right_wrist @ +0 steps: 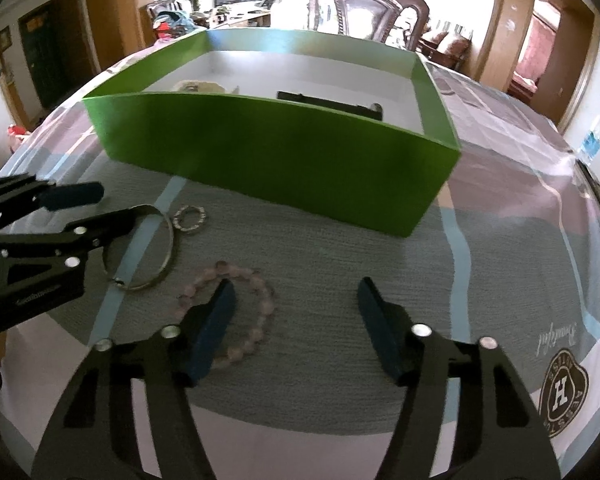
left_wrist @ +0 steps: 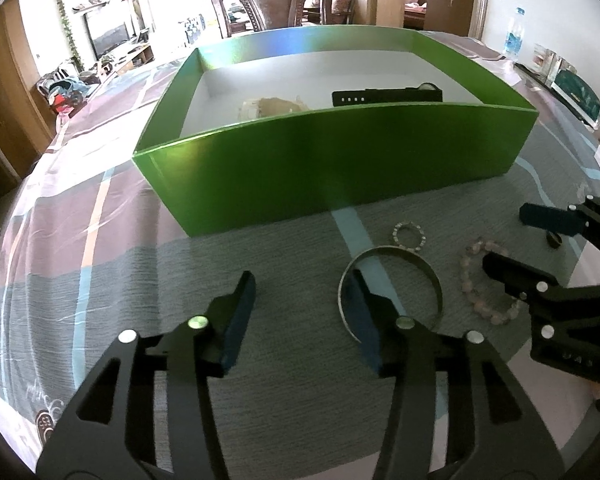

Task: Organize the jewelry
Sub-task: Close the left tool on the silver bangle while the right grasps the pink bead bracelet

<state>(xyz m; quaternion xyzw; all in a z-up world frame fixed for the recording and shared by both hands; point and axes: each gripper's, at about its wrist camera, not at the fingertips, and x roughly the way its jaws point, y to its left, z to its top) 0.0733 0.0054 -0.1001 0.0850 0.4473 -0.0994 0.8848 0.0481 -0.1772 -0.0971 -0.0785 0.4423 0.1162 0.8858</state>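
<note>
A green box (left_wrist: 340,160) (right_wrist: 284,148) stands on the table and holds a black watch (left_wrist: 388,95) (right_wrist: 332,105) and a beige item (left_wrist: 272,106). In front of it lie a silver bangle (left_wrist: 430,276) (right_wrist: 168,260), a small beaded ring (left_wrist: 409,235) (right_wrist: 191,218), a pink bead bracelet (left_wrist: 484,280) (right_wrist: 256,312) and a dark ring (left_wrist: 555,239). My left gripper (left_wrist: 304,288) (right_wrist: 100,210) is open, its right finger inside the bangle. My right gripper (right_wrist: 296,296) (left_wrist: 512,236) is open, its left finger over the pink bracelet.
A striped tablecloth (left_wrist: 100,240) covers the table. A carved wooden chair (left_wrist: 272,4) stands behind the box. A water bottle (left_wrist: 514,36) and a dark green box (left_wrist: 576,94) stand at the far right edge.
</note>
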